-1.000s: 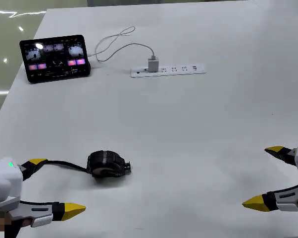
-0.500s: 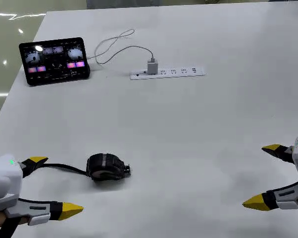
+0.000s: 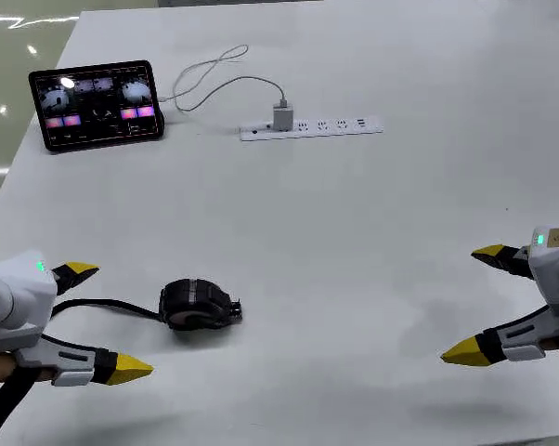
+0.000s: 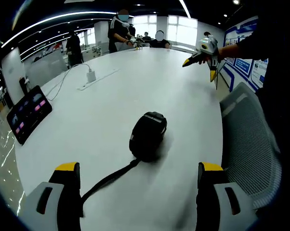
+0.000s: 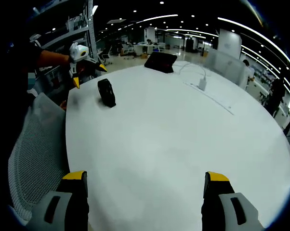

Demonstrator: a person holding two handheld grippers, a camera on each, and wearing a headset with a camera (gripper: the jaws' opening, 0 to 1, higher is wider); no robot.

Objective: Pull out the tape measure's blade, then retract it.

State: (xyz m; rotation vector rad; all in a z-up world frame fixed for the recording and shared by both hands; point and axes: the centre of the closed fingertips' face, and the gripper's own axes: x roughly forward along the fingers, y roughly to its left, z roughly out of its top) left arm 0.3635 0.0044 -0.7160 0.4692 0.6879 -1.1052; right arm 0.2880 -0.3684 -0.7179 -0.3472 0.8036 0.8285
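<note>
Head view, left to right.

- Tablet (image 3: 98,104) stood at 11 o'clock on the white table (image 3: 354,223), screen lit.
- Left gripper (image 3: 112,319) hovered at 8 o'clock. Claw was spread wide, yellow tips well apart, pinching nothing.
- A black strap (image 3: 103,305) ran between the jaws toward the gripper body. Its end was hidden there.
- Tape (image 3: 196,305) lay on the table at 7 o'clock, just beside the left claw at its 3 o'clock. It had a black rounded case with a paler band across the top and a small tab at its 3 o'clock end. Blade was inside the case.
- Power strip (image 3: 312,127) lay at 12 o'clock with a white charger (image 3: 283,118) plugged in.
- Right gripper (image 3: 470,302) hovered at 4 o'clock, well apart from the tape. Claw was spread and empty.
</note>
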